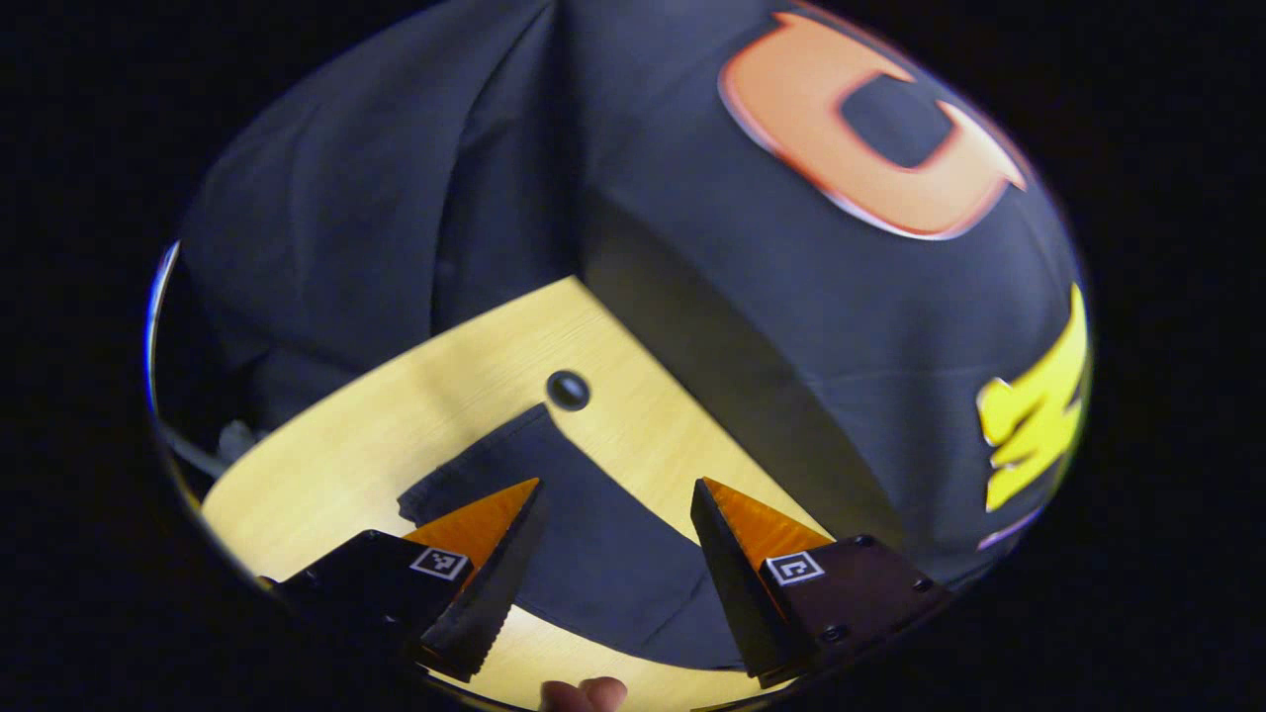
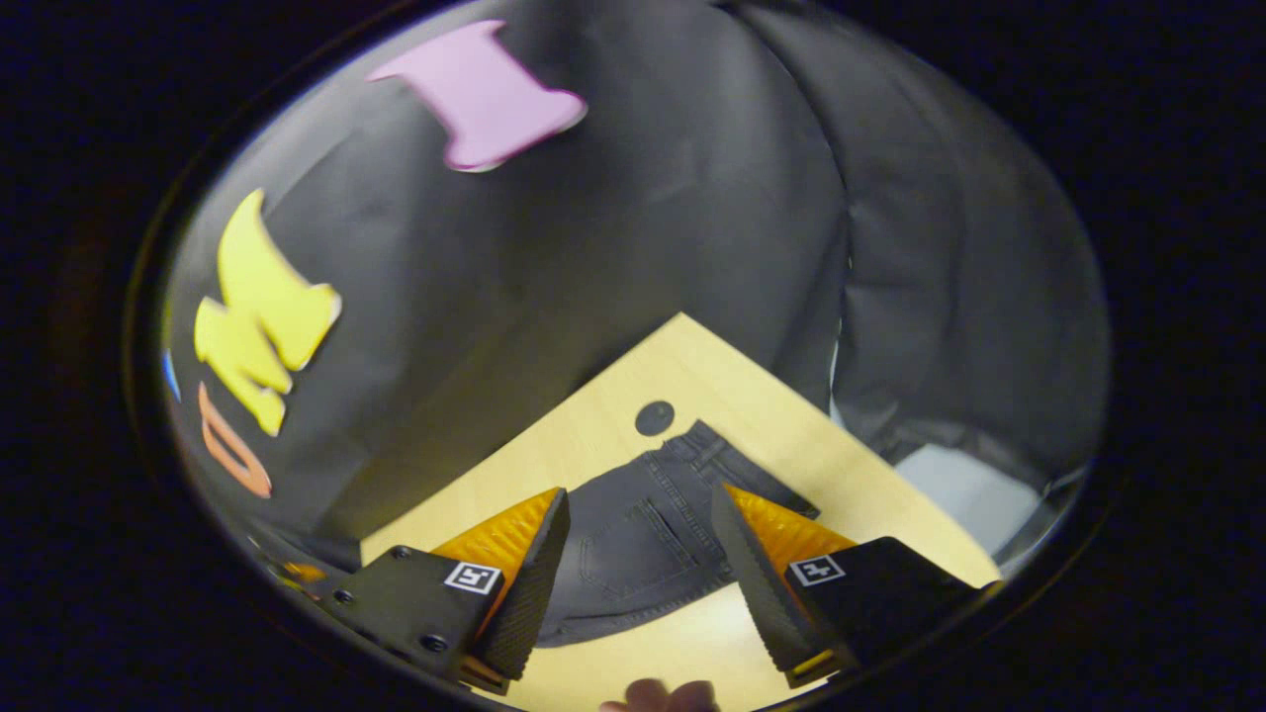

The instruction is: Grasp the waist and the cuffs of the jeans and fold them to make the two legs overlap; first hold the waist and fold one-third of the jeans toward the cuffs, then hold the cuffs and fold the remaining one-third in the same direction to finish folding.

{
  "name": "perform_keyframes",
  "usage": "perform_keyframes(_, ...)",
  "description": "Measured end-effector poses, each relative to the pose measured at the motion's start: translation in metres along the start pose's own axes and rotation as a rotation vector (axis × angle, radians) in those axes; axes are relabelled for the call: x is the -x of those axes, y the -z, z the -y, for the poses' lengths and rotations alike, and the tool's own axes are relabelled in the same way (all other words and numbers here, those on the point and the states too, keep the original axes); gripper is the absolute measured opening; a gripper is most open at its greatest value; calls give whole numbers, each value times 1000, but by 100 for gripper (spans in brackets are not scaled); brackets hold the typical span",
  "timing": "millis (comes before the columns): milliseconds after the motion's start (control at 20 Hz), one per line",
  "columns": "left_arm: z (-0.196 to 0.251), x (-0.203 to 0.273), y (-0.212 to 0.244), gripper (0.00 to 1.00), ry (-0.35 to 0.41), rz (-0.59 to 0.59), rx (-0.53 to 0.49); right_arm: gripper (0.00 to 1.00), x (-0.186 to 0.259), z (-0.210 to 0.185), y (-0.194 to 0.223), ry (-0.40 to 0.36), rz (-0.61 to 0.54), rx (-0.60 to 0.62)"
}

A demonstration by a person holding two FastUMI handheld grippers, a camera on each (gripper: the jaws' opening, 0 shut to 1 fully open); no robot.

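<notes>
Dark jeans lie flat on a light wooden table. In the left gripper view the cuff end of the jeans (image 1: 593,554) stretches between and beyond the fingers of my left gripper (image 1: 615,485), which hovers above it, open and holding nothing. In the right gripper view the waist end of the jeans (image 2: 643,539), with a back pocket and belt loops, lies under my right gripper (image 2: 640,492), which is also open and empty above the cloth.
The wooden table (image 1: 396,425) has a round dark cable hole (image 1: 568,390) just past the cuffs, and the same hole (image 2: 654,417) sits beyond the waist. Black booth cloth hangs close behind the table's far edges. A fingertip (image 1: 584,694) shows at the bottom.
</notes>
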State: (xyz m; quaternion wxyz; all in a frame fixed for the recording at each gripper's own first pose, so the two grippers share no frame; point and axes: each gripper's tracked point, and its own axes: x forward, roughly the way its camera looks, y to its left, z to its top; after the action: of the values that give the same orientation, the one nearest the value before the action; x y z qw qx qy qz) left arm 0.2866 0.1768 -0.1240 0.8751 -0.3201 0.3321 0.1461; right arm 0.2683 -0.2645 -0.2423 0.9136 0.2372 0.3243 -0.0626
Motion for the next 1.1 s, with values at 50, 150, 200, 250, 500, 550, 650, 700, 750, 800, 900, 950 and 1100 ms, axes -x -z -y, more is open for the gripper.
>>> perform_keyframes(50, 11, 18, 4, 93, 37, 49, -68, 90, 25, -10, -1, -16, 60, 69)
perform_keyframes(150, 35, 59, 22, 94, 103, 140, -187, 82, 67, -34, 5, -56, 151, 178)
perform_keyframes(200, 46, 80, 33, 94, 129, 184, -243, 90, 79, -45, 11, -68, 188, 230)
perform_keyframes(250, 56, 97, 46, 94, 165, 219, -299, 92, 90, -53, 16, -77, 225, 274)
perform_keyframes(500, 75, 166, 109, 93, 225, 351, -472, 89, 116, -61, 40, -99, 349, 363)
perform_keyframes(550, 73, 174, 122, 93, 213, 365, -492, 90, 126, -65, 42, -89, 366, 374)
perform_keyframes(650, 66, 186, 142, 93, 184, 382, -537, 92, 134, -72, 55, -71, 389, 423)
perform_keyframes(700, 66, 188, 146, 93, 169, 390, -545, 94, 131, -75, 61, -66, 389, 443)
perform_keyframes(750, 68, 188, 155, 93, 172, 393, -550, 91, 124, -79, 70, -70, 378, 452)
perform_keyframes(800, 71, 190, 161, 93, 171, 391, -554, 90, 117, -82, 77, -71, 362, 451)
perform_keyframes(900, 76, 192, 169, 93, 172, 389, -575, 91, 107, -74, 87, -69, 323, 433)
perform_keyframes(950, 81, 190, 173, 93, 177, 381, -574, 94, 102, -67, 91, -59, 307, 421)
perform_keyframes(1100, 93, 189, 183, 94, 155, 367, -588, 94, 76, -46, 98, -28, 257, 361)
